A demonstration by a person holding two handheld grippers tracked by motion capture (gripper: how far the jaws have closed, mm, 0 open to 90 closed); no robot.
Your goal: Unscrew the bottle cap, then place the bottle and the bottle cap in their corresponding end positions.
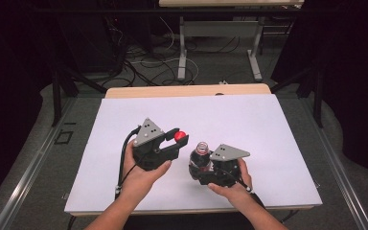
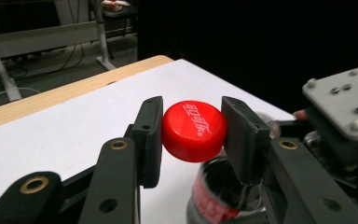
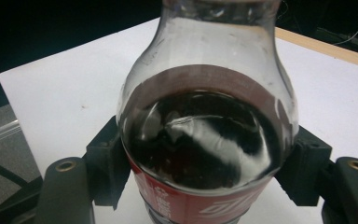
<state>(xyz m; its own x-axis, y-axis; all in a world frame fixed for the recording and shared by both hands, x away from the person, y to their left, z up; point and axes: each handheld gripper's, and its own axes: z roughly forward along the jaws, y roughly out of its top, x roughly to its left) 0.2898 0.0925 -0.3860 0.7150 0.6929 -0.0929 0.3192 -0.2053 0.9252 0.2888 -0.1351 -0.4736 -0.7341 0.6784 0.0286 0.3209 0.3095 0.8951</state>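
Bottle (image 3: 205, 140) between right tongs (image 3: 205, 172), cap (image 2: 194, 130) in left tongs (image 2: 192, 135)

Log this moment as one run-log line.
left gripper: shut on red cap, off the bottle | right gripper: shut on cola bottle, upright on white table | bottle mouth open

Bottle and cap near the table's front edge

The bottle (image 1: 200, 160) is stood upright on the table (image 1: 249, 124) (right of centre); the cap (image 1: 179, 136) is held above the table, just left of and behind it.
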